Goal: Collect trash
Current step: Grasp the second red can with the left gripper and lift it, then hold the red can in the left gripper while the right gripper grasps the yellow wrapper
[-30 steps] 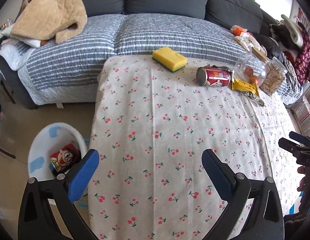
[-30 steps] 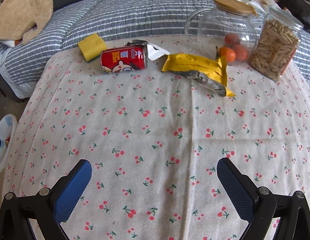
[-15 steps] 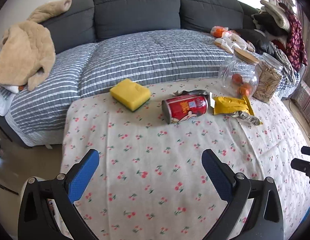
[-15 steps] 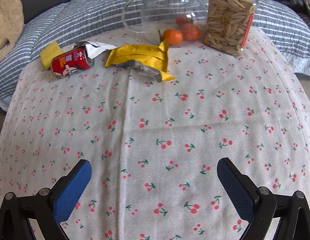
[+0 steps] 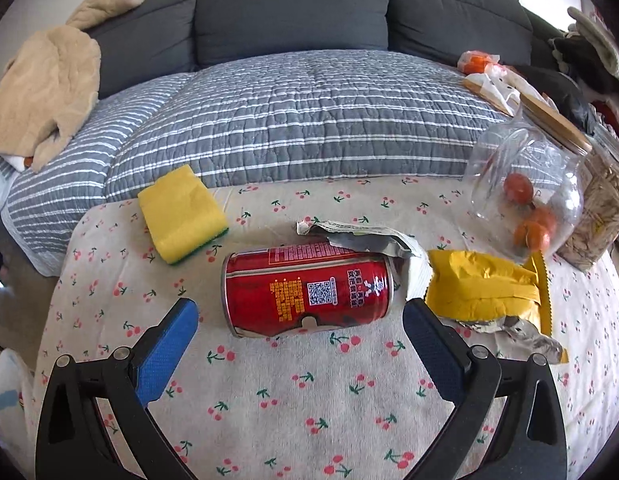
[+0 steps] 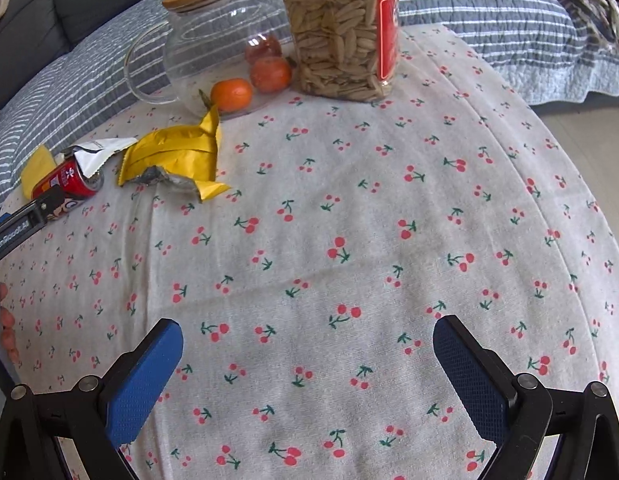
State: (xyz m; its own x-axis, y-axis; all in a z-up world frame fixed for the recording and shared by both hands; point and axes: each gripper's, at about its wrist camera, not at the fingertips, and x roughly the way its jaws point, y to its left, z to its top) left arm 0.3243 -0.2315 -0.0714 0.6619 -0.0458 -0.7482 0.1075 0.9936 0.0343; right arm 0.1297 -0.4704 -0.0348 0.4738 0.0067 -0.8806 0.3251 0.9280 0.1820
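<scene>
Grey sofa (image 5: 289,0): 1, behind cherry-print tablecloth (image 6: 349,220).
Cherry-print tablecloth: 1, landmark.
Clear glass jug with wooden lid (image 6: 213,40): 1, far edge of cloth; 3 oranges at it.
Seed-filled clear jar (image 6: 341,28): 1, right of jug.
Yellow sponge (image 5: 181,212): 1, far left on cloth.
Red drink can lying on side (image 5: 309,292): 1, cloth centre-left.
Yellow foil wrapper (image 5: 489,292): 1, right of can.
Silver torn wrapper (image 5: 369,236): 1, behind can.
Left gripper (image 5: 301,322): spread wide, flanking can, not touching.
Right gripper (image 6: 307,340): spread wide, empty, above bare cloth.

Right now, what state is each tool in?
Left tool: open, holding nothing, fingers either side of the red can.
Right tool: open, empty, over the tablecloth.
</scene>
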